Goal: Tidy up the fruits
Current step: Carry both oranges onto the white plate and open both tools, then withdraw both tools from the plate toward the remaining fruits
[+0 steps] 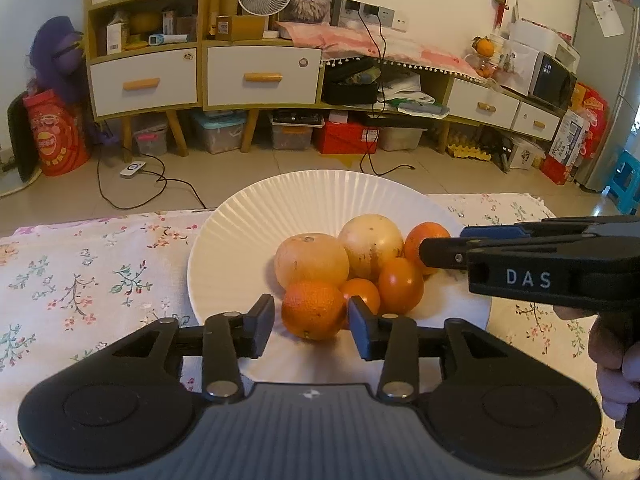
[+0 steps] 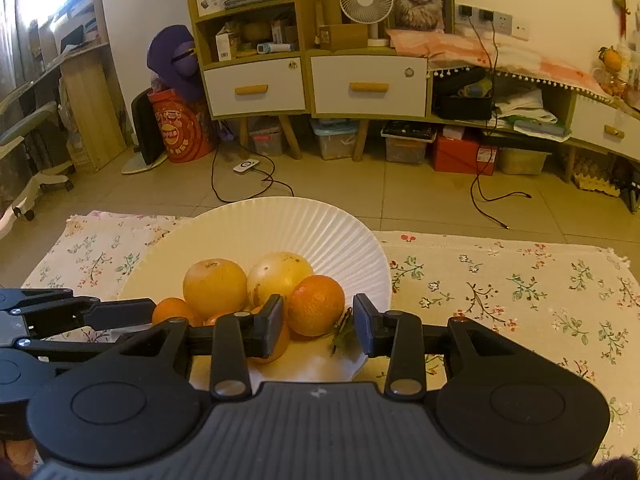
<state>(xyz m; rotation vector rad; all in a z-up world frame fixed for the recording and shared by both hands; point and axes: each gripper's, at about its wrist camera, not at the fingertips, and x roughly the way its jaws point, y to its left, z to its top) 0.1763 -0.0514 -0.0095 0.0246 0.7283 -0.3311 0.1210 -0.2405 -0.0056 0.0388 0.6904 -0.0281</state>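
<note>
Between the fingers of the left tool [image 1: 311,322] sits a rough-skinned orange [image 1: 313,309] at the near edge of the fruit pile on the white ribbed plate [image 1: 240,216]; the fingers stand narrowly apart on either side of it, and small gaps show beside the fruit. Just beyond lie two pale grapefruits [image 1: 311,260] and smaller smooth orange fruits [image 1: 401,286]. Over the plate's far right side, the right tool [image 2: 318,322] brackets another orange [image 2: 316,304], its fingers likewise slightly parted and not pressing. Under both tools the plate rests on a worktop with a floral cloth [image 1: 80,280].
</note>
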